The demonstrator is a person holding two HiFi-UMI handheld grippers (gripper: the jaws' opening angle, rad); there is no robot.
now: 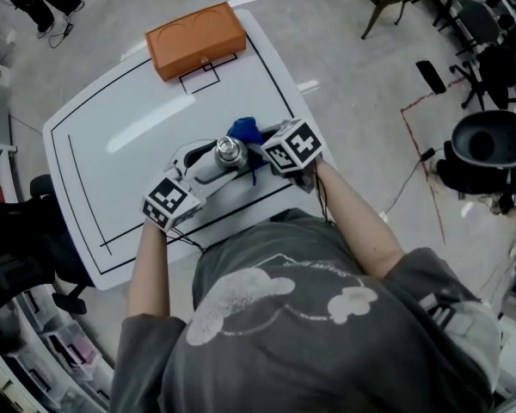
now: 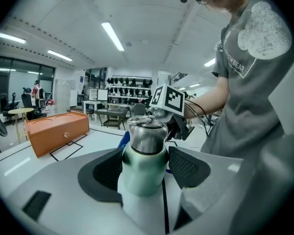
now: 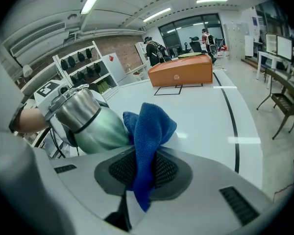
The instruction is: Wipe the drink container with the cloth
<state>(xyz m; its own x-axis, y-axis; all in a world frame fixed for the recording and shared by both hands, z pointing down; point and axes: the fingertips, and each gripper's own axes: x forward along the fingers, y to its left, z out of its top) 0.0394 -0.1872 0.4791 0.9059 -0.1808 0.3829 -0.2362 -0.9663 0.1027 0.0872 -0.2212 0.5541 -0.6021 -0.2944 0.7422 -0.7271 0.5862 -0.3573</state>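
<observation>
A pale green drink bottle (image 2: 143, 168) with a steel cap (image 2: 147, 133) stands between the jaws of my left gripper (image 2: 144, 170), which is shut on its body. In the head view the bottle (image 1: 230, 153) is at the table's near edge, held by the left gripper (image 1: 198, 172). My right gripper (image 3: 142, 168) is shut on a blue cloth (image 3: 148, 136). The cloth's upper fold lies against the bottle (image 3: 95, 124), on its side. In the head view the cloth (image 1: 244, 131) shows just beyond the bottle, in front of the right gripper (image 1: 267, 155).
An orange box (image 1: 196, 40) sits at the far edge of the white table (image 1: 120, 136), which carries black marked lines. Chairs and a dark bin (image 1: 486, 149) stand on the floor to the right. The person's torso is close to the near table edge.
</observation>
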